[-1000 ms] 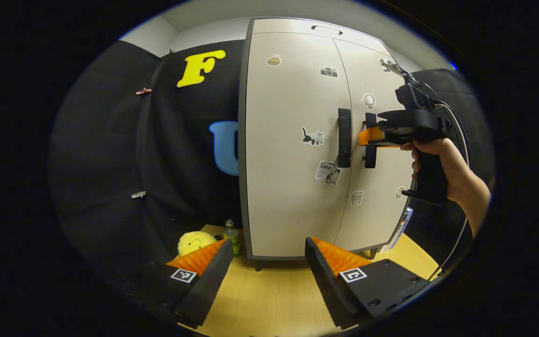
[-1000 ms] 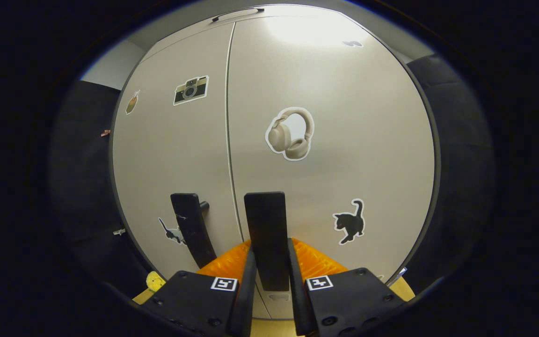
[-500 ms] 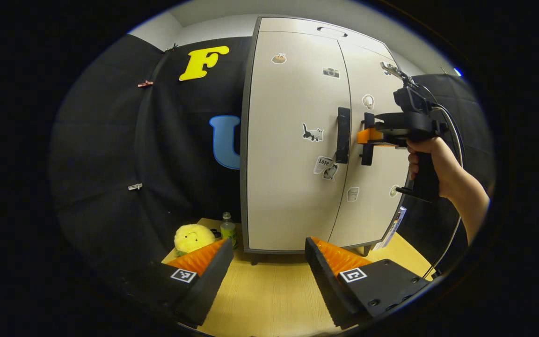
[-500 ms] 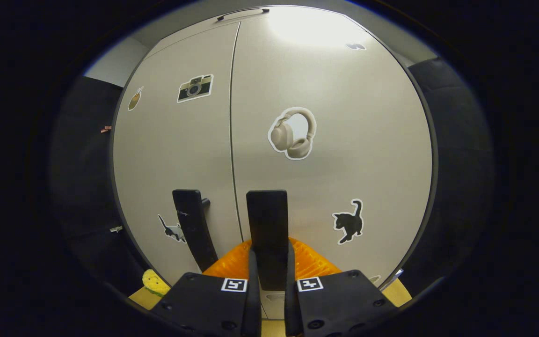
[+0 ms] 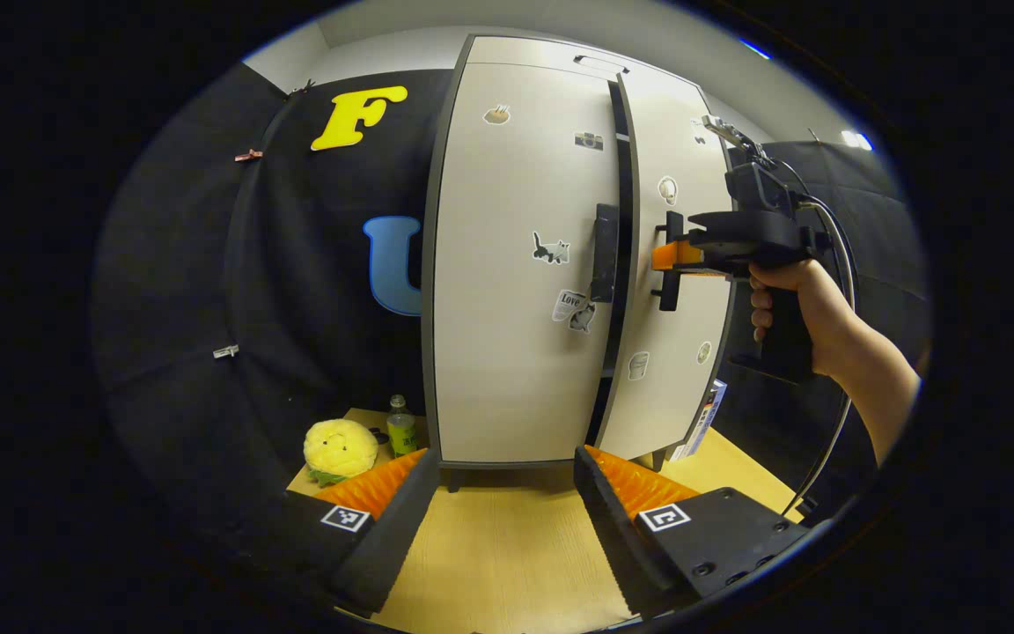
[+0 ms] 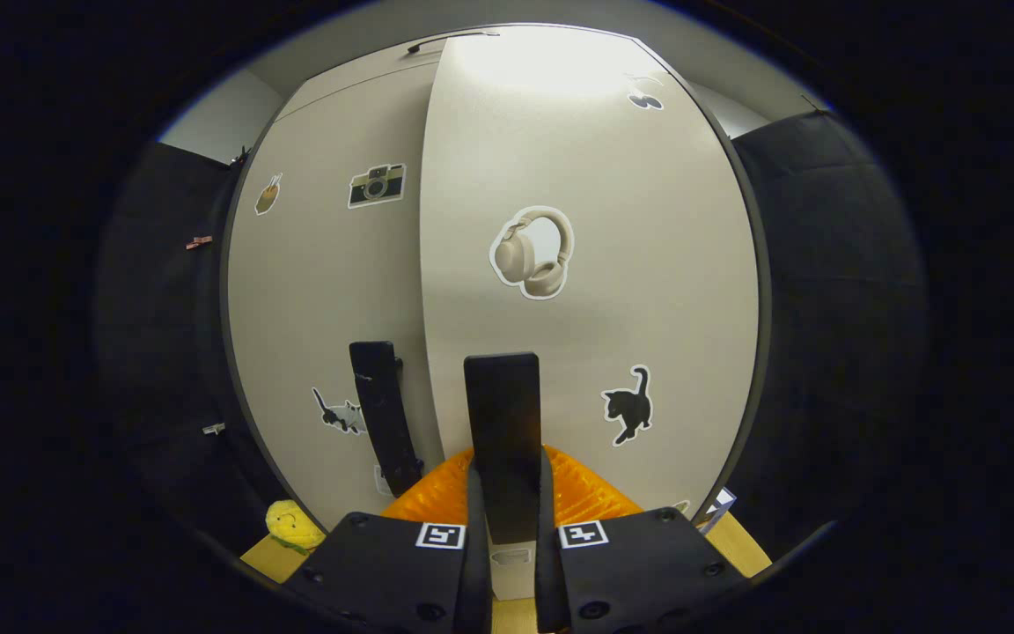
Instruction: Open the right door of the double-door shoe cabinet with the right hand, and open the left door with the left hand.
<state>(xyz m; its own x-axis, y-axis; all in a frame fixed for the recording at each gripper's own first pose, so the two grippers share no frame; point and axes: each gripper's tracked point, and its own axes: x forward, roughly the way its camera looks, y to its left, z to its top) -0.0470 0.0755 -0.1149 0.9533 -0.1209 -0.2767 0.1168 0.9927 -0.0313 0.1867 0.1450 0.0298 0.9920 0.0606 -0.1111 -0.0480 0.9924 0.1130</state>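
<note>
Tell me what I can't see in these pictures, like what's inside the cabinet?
- Inside of the shoe cabinet: the left gripper view shows just a dark gap beside the right door; too dark to tell.
- Right door's handle: the right gripper, shut on it, covers its lower end in the right gripper view.
- Bottle label: too small.
- The items behind the right door's bottom corner: mostly hidden.

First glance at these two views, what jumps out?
The tall pale cabinet, its right door pulled ajar with a dark gap beside the closed left door. The right gripper is clamped on the right door's handle, while the left gripper hangs open over the wooden floor.
</note>
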